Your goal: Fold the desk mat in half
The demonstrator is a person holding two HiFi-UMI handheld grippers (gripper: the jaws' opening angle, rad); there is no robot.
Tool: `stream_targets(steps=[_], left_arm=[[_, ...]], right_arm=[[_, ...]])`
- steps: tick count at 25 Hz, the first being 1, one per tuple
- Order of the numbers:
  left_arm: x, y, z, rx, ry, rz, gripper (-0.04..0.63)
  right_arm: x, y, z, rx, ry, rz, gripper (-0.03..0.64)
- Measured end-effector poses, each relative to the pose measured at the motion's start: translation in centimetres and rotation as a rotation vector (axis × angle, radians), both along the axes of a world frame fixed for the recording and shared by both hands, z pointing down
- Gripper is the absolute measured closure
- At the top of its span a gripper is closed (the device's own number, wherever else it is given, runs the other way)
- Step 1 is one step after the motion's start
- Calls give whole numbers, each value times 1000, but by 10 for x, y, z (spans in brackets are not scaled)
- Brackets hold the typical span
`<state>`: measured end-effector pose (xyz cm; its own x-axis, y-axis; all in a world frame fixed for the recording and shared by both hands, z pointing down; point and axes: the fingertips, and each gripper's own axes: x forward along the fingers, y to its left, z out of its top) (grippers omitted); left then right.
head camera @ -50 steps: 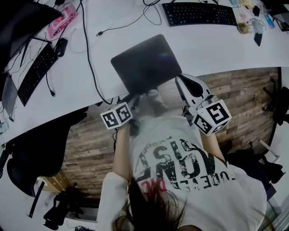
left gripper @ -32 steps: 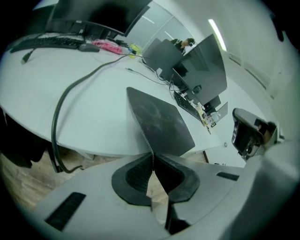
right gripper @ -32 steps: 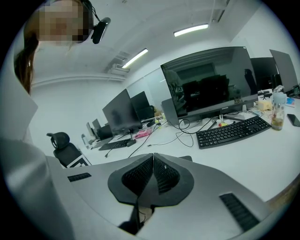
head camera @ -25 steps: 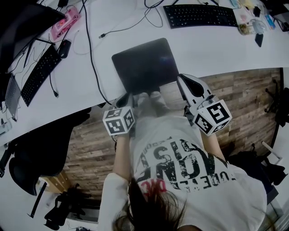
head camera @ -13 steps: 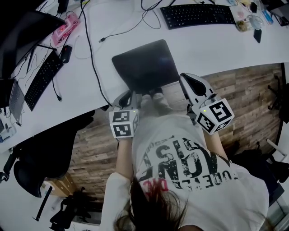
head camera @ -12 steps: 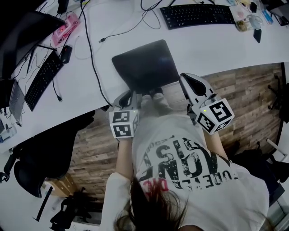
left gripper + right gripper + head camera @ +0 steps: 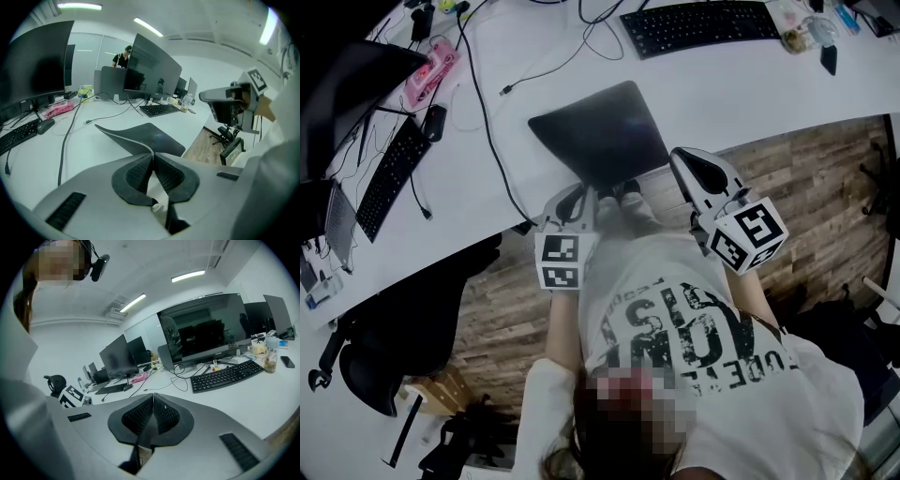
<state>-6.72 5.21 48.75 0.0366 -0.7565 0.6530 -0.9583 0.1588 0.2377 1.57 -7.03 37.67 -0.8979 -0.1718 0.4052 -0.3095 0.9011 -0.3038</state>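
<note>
In the head view, the near edge of the desk mat (image 7: pixel 598 136) is hidden behind the left gripper (image 7: pixel 578 195) and the person's shirt (image 7: pixel 694 323), whose bold print sits upside down and cannot be read. Only the left gripper view shows those jaws pinched on the mat's stitched edge, with that corner raised off the white desk (image 7: pixel 769 89). The right gripper (image 7: pixel 682 159) hangs beside the mat's right edge. Its jaws are together, and its own view shows nothing between them.
</note>
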Motion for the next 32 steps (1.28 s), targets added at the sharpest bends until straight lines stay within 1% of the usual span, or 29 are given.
stream_targets(steps=[6,16,32], left_arm=[[13,-12,-4,52,22,85,580],[38,-35,-13,77,46,196,581],[55,-57,-15,85,62,272,581]], right_arm=[[8,-6,-1,0,-4,27,615],[21,-16,-1,2,-4,82,615],[38,-30,-2,4,-7,144,615]])
